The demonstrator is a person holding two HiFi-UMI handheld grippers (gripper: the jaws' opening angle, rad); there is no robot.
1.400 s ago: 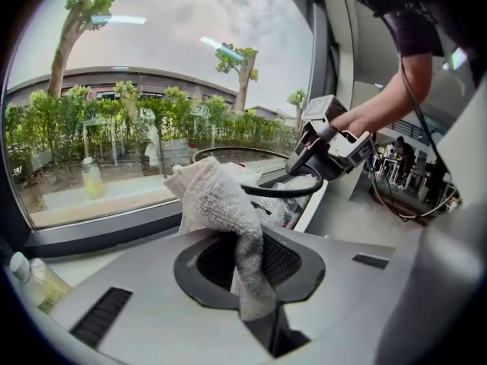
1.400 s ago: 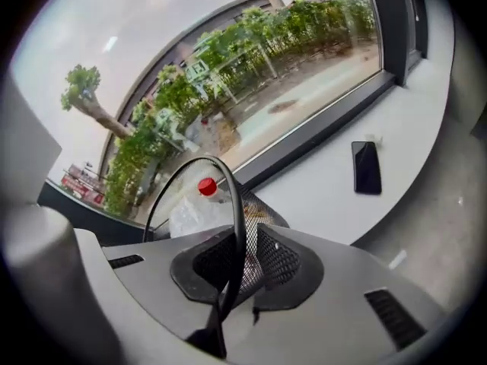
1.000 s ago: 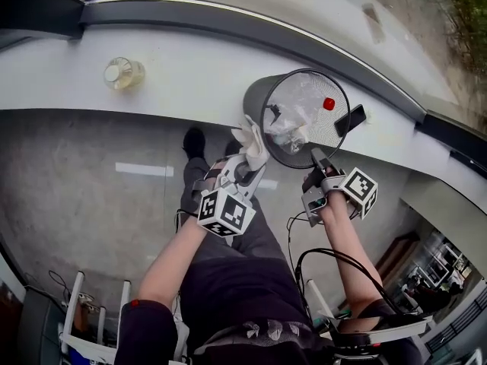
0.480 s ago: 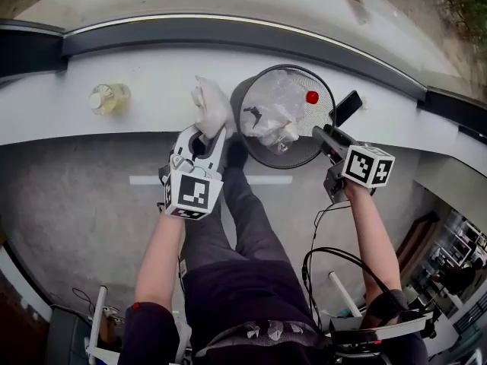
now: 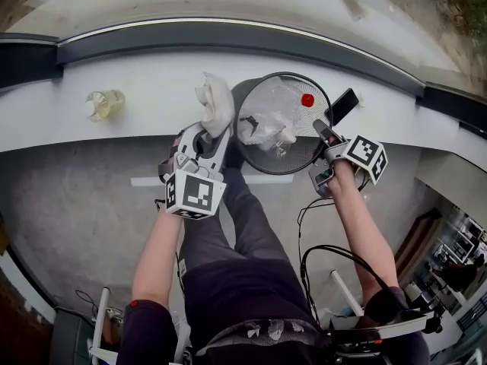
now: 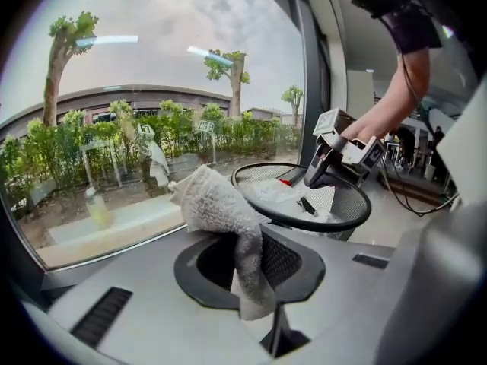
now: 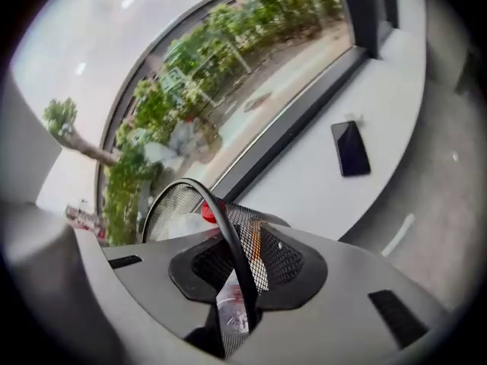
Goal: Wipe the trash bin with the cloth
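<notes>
Gripping one cloth point(image 5: 215, 103) in left claw point(image 5: 205, 131), right claw point(image 5: 319, 128) just closing on rim of one trash bin point(image 5: 303, 152)

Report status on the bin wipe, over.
Left gripper shut on cloth, beside trash bin. Right gripper just closed on its rim. Phone on ledge beside bin.

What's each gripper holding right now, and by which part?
Left gripper: shut on the cloth, by its lower end; rest bunched above. Right gripper: jaws just closed onto the trash bin, rim and mesh wall between them.
</notes>
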